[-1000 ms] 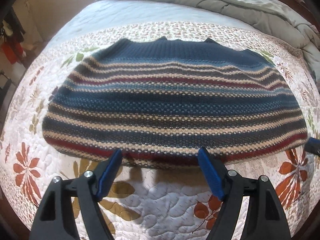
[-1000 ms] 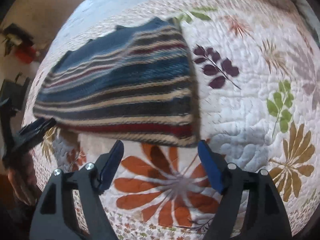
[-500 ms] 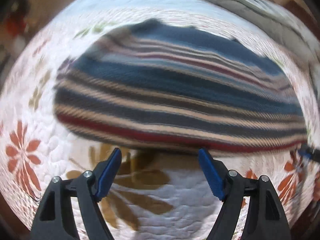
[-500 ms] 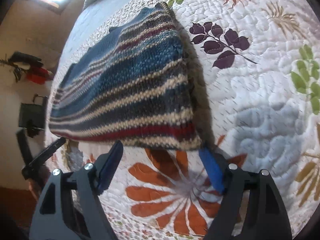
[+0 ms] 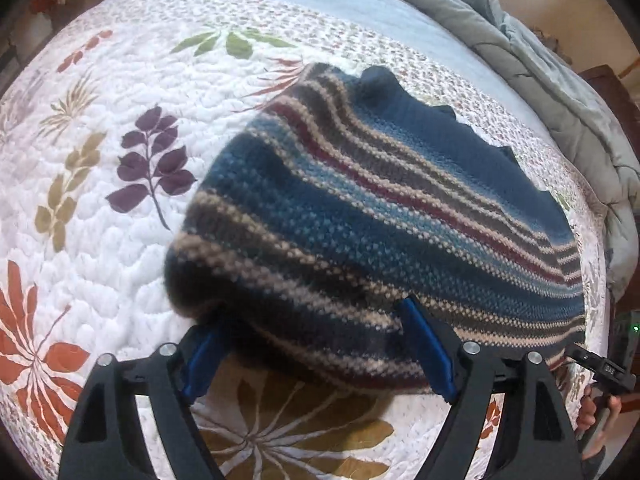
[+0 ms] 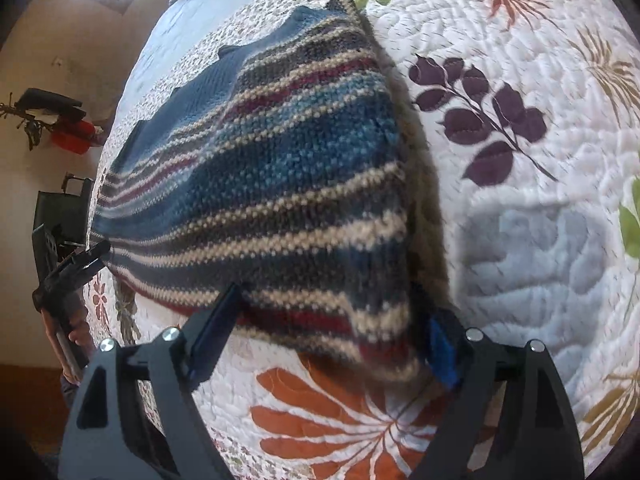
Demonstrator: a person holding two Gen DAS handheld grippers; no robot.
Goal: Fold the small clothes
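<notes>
We see the left gripper (image 5: 316,350) at the sweater's (image 5: 360,216) near-left corner, jaws spreading, the hem lying between them ungripped. The sweater lies flat on the quilt (image 5: 120,240). At its near-right corner our right gripper (image 6: 326,340) likewise widens around the hem, not pinching it.

Open quilt (image 5: 120,240) left of the striped sweater (image 5: 360,220) and toward the bed's near edge, flat and clear for a pass. Same on the right-wrist side: bare quilt (image 6: 540,220) beyond the sweater's (image 6: 280,180) folded edge. Blocked at the bed's far corner by a bunched grey comforter (image 5: 560,92).
</notes>
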